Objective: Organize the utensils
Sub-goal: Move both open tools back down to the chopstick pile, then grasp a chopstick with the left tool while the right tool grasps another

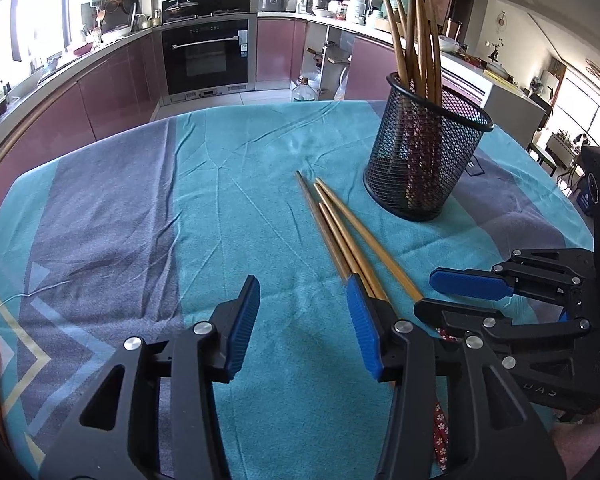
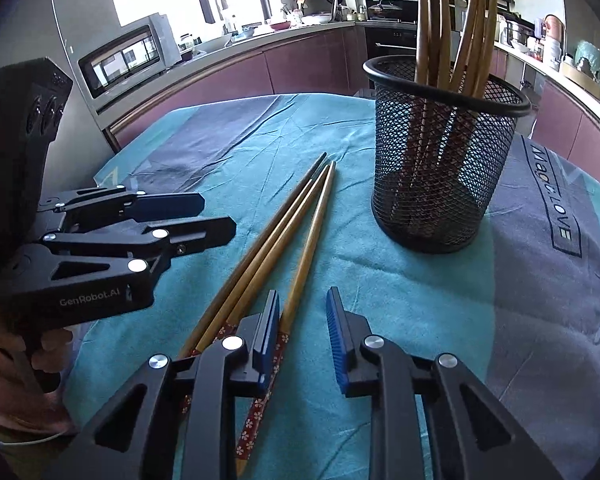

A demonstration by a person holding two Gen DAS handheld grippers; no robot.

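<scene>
Over the teal cloth (image 1: 260, 152), both grippers hover low, jaws apart

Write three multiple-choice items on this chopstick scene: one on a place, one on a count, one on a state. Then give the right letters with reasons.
1. Where do the loose bamboo chopsticks with red flowered handles lie?
A. On the teal and grey cloth, beside the black wire-mesh cup
B. Inside the cup
C. On the kitchen counter

2. How many loose chopsticks lie on the cloth?
A. One
B. Three
C. Six

3. How do the right tongs stand?
A. Shut on a chopstick
B. Shut on the cup's rim
C. Open, holding nothing

Answers:
1 A: the right wrist view shows them flat on the cloth, left of the cup and apart from it.
2 B: three tips fan out side by side in both views.
3 C: a gap shows between the blue pads, with only cloth in it; the left tongs are open too.
</scene>
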